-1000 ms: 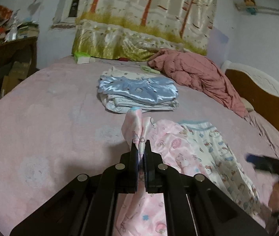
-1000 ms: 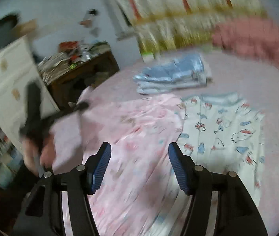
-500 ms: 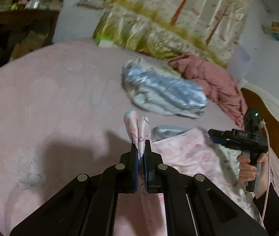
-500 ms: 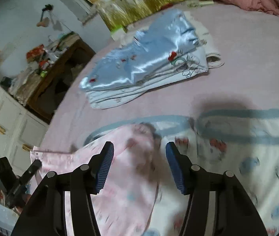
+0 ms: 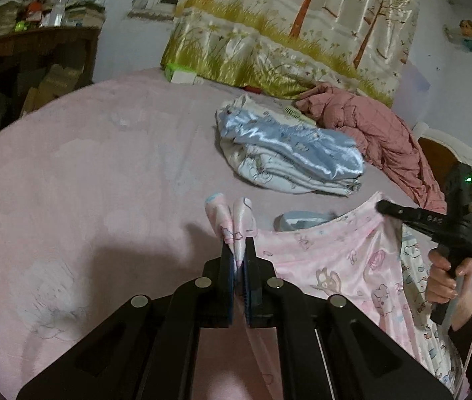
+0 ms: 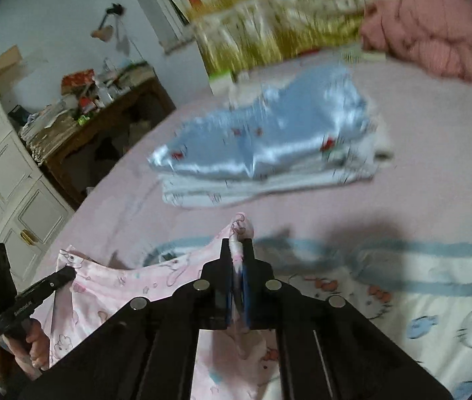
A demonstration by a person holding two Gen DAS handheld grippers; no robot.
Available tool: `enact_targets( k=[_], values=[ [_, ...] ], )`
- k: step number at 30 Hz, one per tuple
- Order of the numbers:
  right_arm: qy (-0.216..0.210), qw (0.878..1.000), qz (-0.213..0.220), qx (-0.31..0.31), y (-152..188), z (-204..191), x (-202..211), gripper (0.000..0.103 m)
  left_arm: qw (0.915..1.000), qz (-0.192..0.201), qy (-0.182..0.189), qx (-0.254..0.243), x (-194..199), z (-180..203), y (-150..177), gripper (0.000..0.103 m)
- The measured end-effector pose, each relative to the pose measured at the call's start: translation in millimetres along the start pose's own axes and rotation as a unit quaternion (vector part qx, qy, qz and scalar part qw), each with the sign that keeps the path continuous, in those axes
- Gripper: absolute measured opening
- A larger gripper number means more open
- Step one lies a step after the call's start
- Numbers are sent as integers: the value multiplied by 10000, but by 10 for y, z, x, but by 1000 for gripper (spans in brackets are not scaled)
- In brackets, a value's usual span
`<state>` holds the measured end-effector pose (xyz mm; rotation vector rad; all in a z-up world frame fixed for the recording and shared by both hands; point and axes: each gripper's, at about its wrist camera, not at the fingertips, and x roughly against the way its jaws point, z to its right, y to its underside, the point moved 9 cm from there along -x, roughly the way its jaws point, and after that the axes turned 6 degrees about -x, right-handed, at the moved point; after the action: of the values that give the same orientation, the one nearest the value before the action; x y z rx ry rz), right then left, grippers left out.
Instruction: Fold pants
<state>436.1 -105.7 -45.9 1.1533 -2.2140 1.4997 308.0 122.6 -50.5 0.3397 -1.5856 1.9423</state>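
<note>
Pink printed pants (image 5: 329, 260) are held stretched above the pink bed. My left gripper (image 5: 238, 250) is shut on one corner of their edge, with cloth poking out past the tips. My right gripper (image 6: 237, 250) is shut on the other corner; it also shows in the left wrist view (image 5: 385, 211) at the right. The pink pants (image 6: 102, 293) hang between the two grippers. The left gripper shows in the right wrist view (image 6: 69, 271) at the lower left.
White cartoon-print pants (image 6: 419, 300) lie flat on the bed under the pink ones. A folded stack with a shiny blue top (image 5: 289, 153) sits farther back. A crumpled pink quilt (image 5: 379, 133), a wooden headboard (image 5: 435, 156), a cluttered desk (image 6: 96, 113) and white cabinets (image 6: 6, 180) surround the bed.
My right gripper has closed on the pink pants' edge; it was open a second ago. Both grippers now hold the edge lifted and spread apart.
</note>
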Motion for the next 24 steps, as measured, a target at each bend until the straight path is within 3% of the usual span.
enact_targets(
  k=[6,11,24],
  values=[
    [-172,9993,257,209,-5,-191,625,4,9992,215,270,-181,372,197,-74,4],
    [-262,9987,221,375,306,-197,1146,4,9983,9,509,-294,666,357,140,4],
    [-138,9994,-293,101,1190,64,1242,4,9948,-816,615,-2,870,475,994,4]
  ],
)
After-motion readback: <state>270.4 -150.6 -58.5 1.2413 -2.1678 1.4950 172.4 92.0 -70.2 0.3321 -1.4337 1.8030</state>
